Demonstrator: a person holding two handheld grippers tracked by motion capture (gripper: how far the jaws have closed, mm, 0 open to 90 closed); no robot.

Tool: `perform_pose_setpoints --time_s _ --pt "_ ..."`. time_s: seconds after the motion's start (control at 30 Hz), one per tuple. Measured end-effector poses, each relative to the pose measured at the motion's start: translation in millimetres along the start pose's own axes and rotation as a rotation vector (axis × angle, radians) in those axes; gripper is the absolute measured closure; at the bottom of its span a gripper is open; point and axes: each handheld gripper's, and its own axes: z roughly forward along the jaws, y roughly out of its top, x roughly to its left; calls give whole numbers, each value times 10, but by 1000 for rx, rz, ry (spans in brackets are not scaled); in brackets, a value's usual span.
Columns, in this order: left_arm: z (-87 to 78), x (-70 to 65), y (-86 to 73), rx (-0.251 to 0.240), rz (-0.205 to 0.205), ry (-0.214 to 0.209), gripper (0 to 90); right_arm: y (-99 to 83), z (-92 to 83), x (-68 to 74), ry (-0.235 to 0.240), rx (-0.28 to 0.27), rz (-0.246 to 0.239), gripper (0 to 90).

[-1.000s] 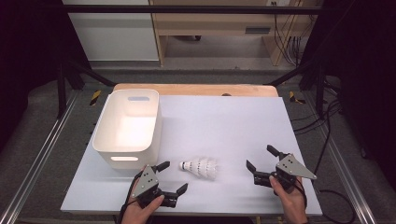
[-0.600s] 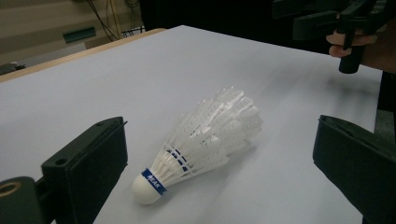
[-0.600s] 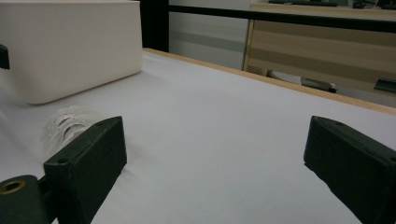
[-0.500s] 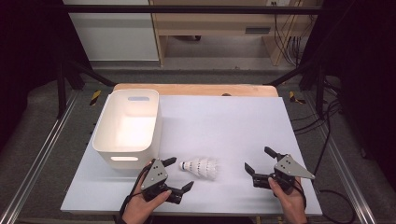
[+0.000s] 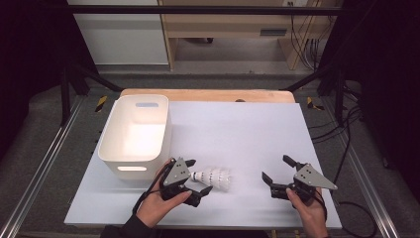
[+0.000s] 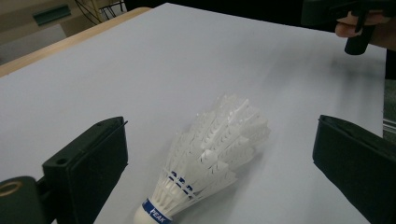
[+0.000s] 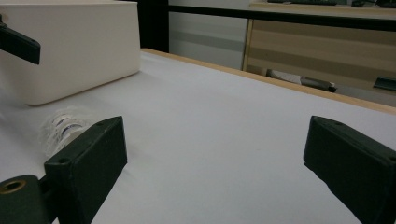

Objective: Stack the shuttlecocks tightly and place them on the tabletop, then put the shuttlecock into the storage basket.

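A white feather shuttlecock point(image 5: 215, 177) with a blue band lies on its side on the white table sheet point(image 5: 237, 134), cork end toward my left hand. My left gripper point(image 5: 199, 176) is open, and its jaws stand on either side of the cork end without touching it. In the left gripper view the shuttlecock point(image 6: 210, 156) lies between the two wide-apart jaws of the left gripper point(image 6: 224, 128), feathers pointing away. My right gripper point(image 5: 276, 167) is open over bare sheet to the right of the shuttlecock. Beyond the left jaw of the right gripper point(image 7: 215, 126), the shuttlecock point(image 7: 63, 123) shows blurred.
A white plastic bin point(image 5: 130, 167) stands at the left of the sheet, just behind my left hand, and its wall point(image 7: 70, 46) shows in the right gripper view. A wooden table edge point(image 5: 208, 94) runs along the back. Metal rails flank the table.
My left gripper has moved forward and to the right until its open jaws straddle the shuttlecock's cork end. The right gripper has barely shifted. The shuttlecock has not moved.
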Motion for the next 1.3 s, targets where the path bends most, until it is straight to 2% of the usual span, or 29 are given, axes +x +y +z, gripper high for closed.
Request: perform_pose_setpoints --time_s 0.23,0.33,0.63,0.77,0.8,0.93,1.17,1.3 --pt "11 14 90 41 57 -23 31 -2 -7 1 1 -4 4 60" --pt "22 25 107 51 64 -24 32 0 -12 15 5 -8 2 60" --pt "54 45 121 61 50 -40 32 3 12 6 -2 -10 10 60" --pt "87 83 127 84 44 -48 32 5 8 27 4 -5 -10 60" --pt "102 96 125 89 34 -48 33 5 -1 32 4 -5 -8 59" --pt "145 146 120 116 40 -38 38 6 -24 11 0 -17 1 58" --pt "193 140 97 131 70 -56 37 -2 -32 8 -1 -13 -2 55" --pt "202 115 41 136 114 -53 38 -4 -38 4 -1 -15 3 54"
